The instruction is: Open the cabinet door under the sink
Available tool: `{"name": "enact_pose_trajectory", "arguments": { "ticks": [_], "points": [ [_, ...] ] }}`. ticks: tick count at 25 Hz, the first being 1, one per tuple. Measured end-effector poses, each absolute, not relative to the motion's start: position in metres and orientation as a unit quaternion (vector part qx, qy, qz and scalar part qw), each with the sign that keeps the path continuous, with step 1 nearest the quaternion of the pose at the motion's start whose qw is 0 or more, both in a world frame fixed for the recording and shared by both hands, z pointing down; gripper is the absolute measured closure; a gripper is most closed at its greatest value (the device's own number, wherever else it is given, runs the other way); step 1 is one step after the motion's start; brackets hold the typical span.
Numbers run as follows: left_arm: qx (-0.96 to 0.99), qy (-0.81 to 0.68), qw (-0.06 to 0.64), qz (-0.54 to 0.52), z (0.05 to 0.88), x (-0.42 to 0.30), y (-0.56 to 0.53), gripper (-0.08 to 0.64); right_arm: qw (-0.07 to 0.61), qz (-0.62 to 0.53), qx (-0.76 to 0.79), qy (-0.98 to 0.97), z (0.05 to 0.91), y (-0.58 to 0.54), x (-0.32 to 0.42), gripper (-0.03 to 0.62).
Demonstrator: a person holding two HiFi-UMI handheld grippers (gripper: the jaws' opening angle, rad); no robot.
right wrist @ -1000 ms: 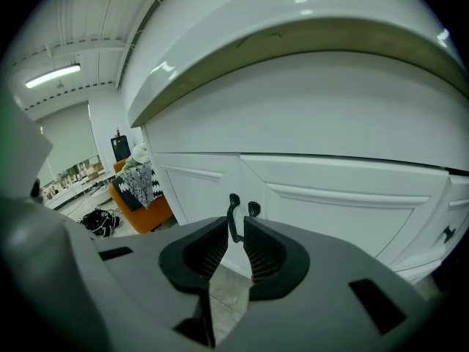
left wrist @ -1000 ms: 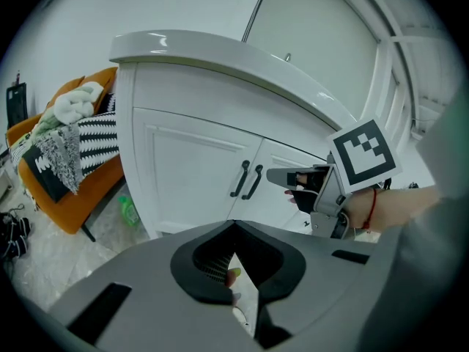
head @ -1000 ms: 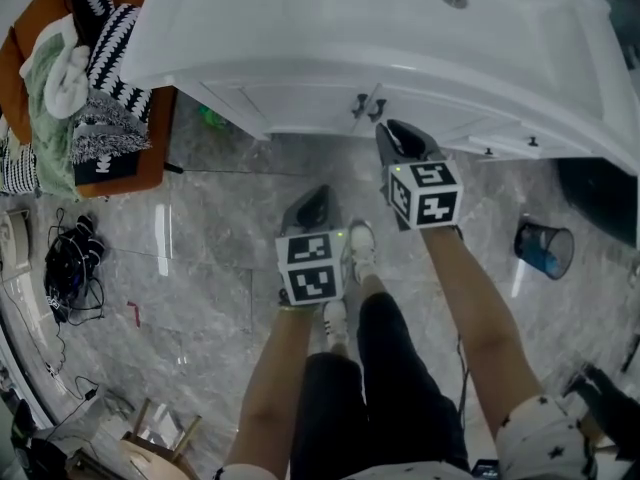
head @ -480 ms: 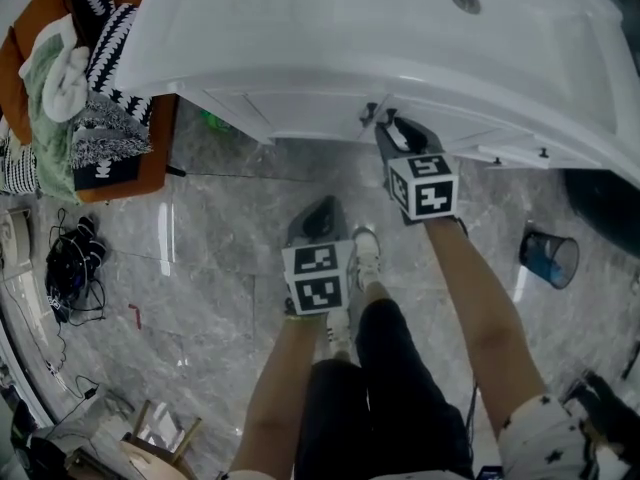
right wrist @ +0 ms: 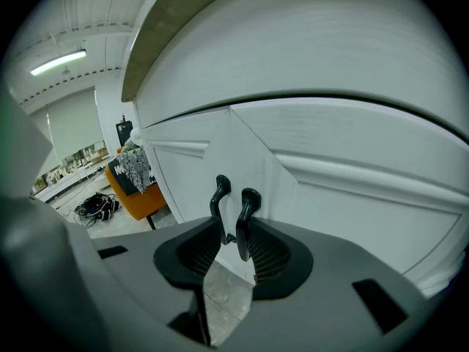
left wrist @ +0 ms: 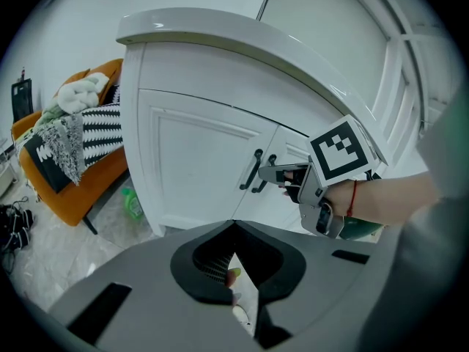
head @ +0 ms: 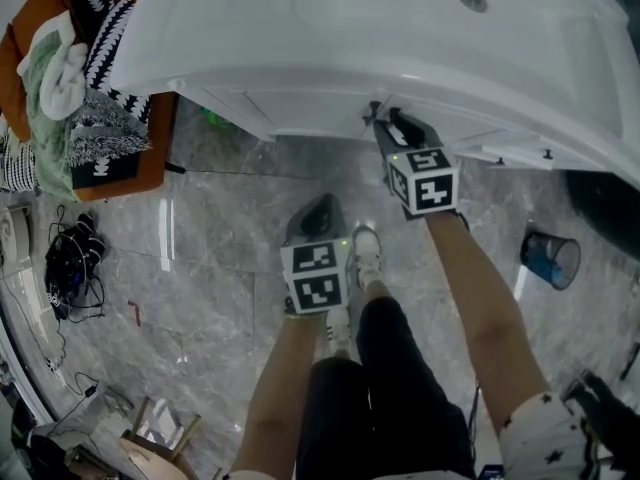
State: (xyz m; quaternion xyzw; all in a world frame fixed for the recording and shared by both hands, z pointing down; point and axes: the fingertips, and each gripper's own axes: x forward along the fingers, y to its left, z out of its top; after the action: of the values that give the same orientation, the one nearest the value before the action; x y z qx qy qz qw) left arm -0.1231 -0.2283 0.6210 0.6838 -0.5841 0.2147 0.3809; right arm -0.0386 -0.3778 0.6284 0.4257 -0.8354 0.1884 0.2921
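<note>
The white cabinet (head: 300,103) under the sink has two doors that meet at a pair of black handles (head: 372,113). Both doors (left wrist: 198,160) look closed. My right gripper (head: 388,120) is at those handles. In the right gripper view its jaws (right wrist: 233,229) stand open after just opening. The right handle (right wrist: 244,222) hangs between the pads without being pressed, and the left handle (right wrist: 218,202) is by the left pad. The left gripper view shows the right gripper (left wrist: 270,173) tip-on to the handles (left wrist: 256,171). My left gripper (head: 320,206) hangs lower, shut and empty (left wrist: 234,229).
An orange chair (head: 140,173) piled with blankets stands left of the cabinet, with a green bottle (left wrist: 132,204) on the floor beside it. Cables (head: 70,263) lie at the left and a dark bin (head: 548,253) stands at the right. The person's legs and shoes (head: 362,253) are below.
The right gripper has closed in on the cabinet handles and its jaws have opened around them. The left gripper has hardly moved.
</note>
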Motion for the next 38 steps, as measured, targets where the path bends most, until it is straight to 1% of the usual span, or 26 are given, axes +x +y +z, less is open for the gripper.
{"name": "enact_pose_trajectory", "arguments": {
  "ticks": [2, 4, 20, 38],
  "points": [
    [0.684, -0.584, 0.381, 0.215, 0.621, -0.123, -0.227, 0.557, 0.289, 0.190, 0.432, -0.833, 0.629, -0.379, -0.036, 0.483],
    [0.684, -0.584, 0.381, 0.215, 0.621, -0.122, -0.226, 0.557, 0.288, 0.190, 0.439, -0.830, 0.629, -0.381, -0.033, 0.538],
    [0.680, -0.588, 0.381, 0.217, 0.619, -0.121, -0.214, 0.557, 0.305, 0.167, 0.403, -0.847, 0.629, -0.366, -0.033, 0.546],
    [0.683, -0.585, 0.379, 0.219, 0.617, -0.120, -0.184, 0.557, 0.302, 0.176, 0.424, -0.835, 0.629, -0.339, -0.026, 0.546]
  ]
}}
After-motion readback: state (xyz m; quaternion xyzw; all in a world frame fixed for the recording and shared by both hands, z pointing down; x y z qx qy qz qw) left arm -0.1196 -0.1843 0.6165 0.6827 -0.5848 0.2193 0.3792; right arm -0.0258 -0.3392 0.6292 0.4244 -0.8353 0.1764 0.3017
